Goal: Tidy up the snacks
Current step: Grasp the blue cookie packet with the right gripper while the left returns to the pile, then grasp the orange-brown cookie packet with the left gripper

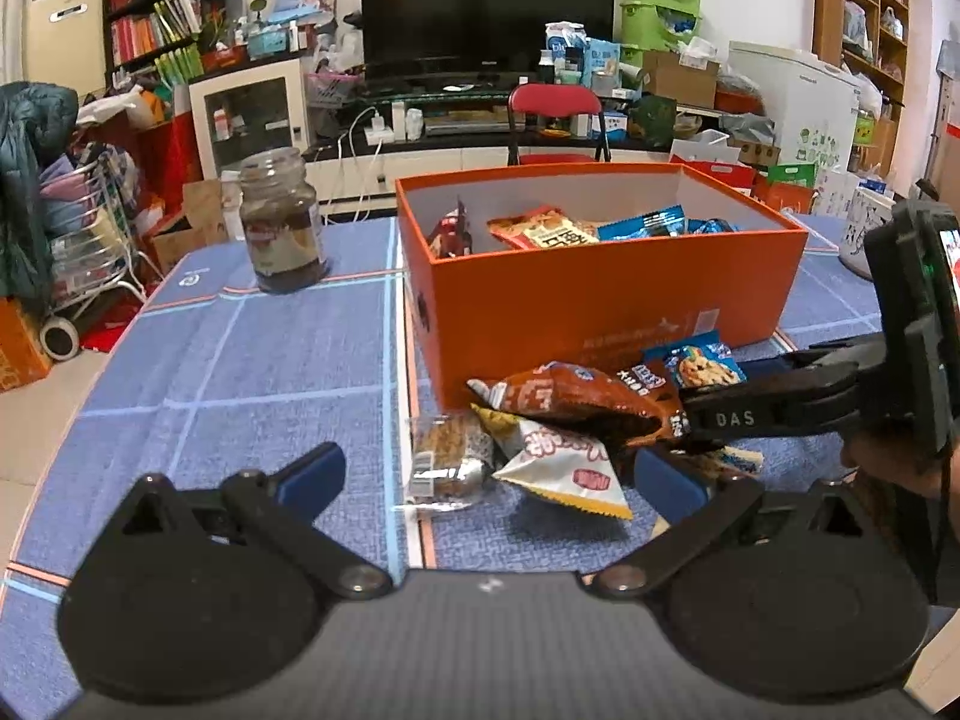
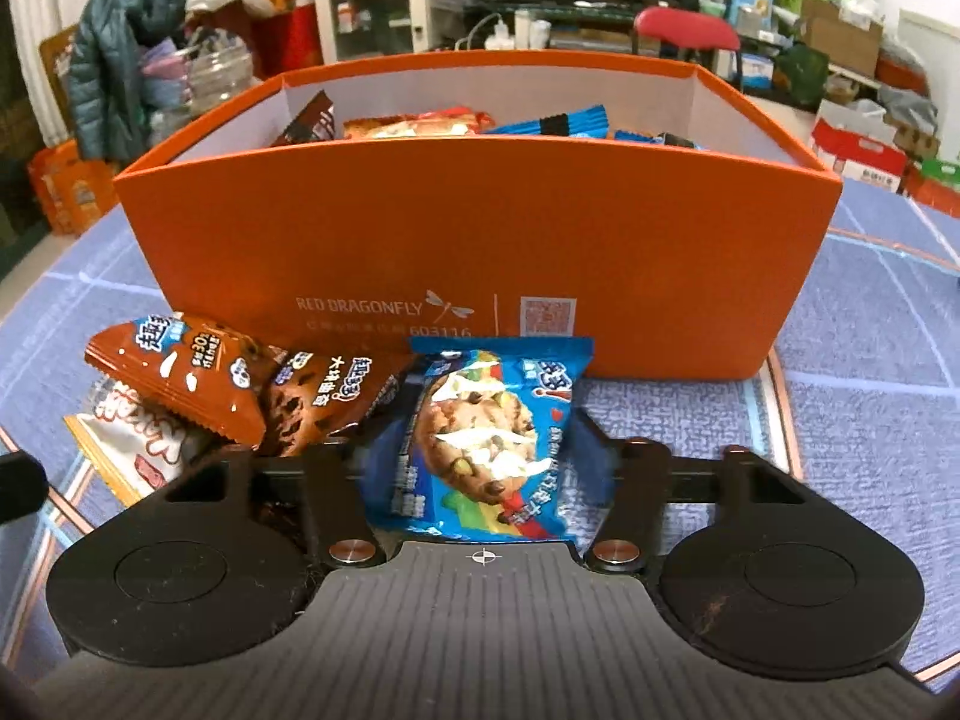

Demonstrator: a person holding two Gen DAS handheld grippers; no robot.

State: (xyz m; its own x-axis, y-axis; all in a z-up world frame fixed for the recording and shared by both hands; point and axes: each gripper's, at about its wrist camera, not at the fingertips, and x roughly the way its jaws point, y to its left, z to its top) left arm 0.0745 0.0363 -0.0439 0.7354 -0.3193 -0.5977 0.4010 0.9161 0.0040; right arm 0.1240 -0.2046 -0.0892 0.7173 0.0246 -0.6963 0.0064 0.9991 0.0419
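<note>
Just before the orange box (image 2: 468,240), the right claw (image 2: 480,456) pinches the blue cookie packet (image 2: 480,438) across its soft, light, crinkly middle, while the left claw (image 1: 489,474) gapes empty.

Right claw (image 2: 480,450) grips blue cookie packet (image 2: 480,444) before orange box (image 2: 480,240).

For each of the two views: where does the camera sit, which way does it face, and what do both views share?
Left wrist: on the left gripper, angled down at the table; its open fingers and the right gripper show.
Right wrist: on the right gripper, facing the orange box, its fingers closed on a blue cookie packet.
Shared: box, packet, brown packets.
</note>
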